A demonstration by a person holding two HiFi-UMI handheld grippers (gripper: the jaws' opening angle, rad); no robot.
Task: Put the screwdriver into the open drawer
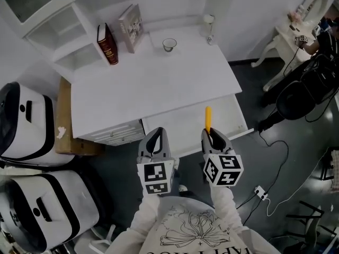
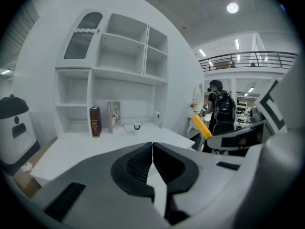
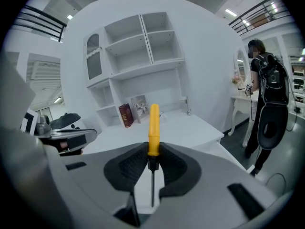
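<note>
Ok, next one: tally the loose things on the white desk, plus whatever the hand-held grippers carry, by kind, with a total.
Books: 2, a dark red book and a picture-cover book
Glass cup: 1
Small white item, kind unclear: 1
Yellow-handled screwdriver: 1, clamped in the right hand-held gripper
Total: 5
</note>
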